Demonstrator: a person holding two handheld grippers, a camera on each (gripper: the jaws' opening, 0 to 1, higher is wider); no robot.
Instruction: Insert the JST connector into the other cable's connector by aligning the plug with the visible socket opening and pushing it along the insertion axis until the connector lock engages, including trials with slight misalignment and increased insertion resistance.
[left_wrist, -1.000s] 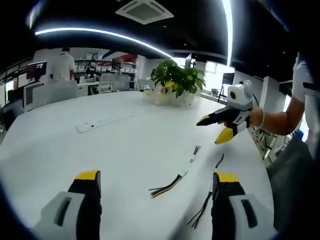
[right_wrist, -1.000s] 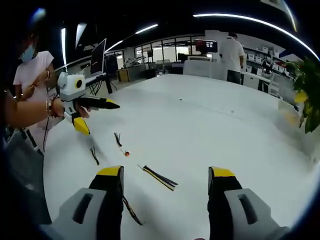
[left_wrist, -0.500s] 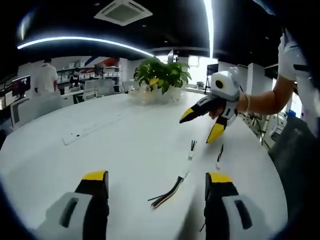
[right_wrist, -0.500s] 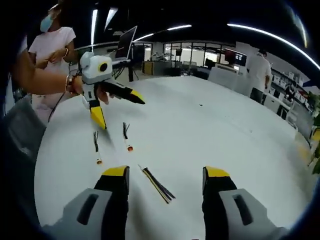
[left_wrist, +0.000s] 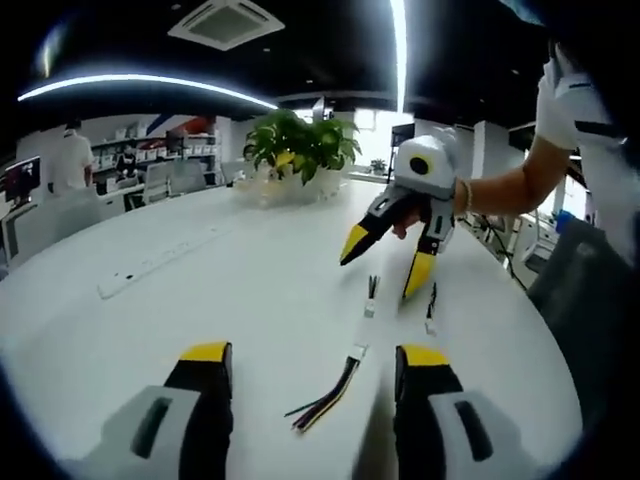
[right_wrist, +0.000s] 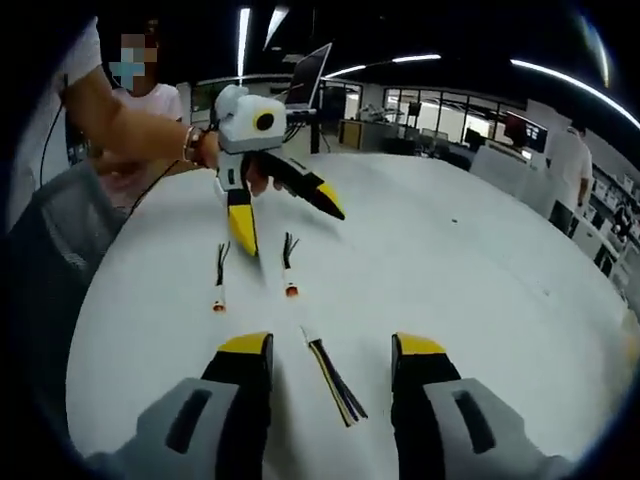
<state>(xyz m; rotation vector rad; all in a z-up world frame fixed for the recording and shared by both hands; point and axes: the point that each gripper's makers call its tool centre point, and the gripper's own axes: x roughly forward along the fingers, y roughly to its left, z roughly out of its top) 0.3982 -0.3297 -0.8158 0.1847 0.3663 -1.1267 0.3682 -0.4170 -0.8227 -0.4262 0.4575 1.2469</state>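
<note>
Three cable pieces lie on the white table (left_wrist: 180, 300): multicolour cable (left_wrist: 325, 393) between left gripper's (left_wrist: 313, 355) released tips; two short leads (left_wrist: 370, 296) beneath right gripper's (left_wrist: 383, 269) spread tips

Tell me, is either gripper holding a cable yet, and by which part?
Nothing is held. Both the left gripper and the right gripper are open, and the three short cables lie loose on the white table.
</note>
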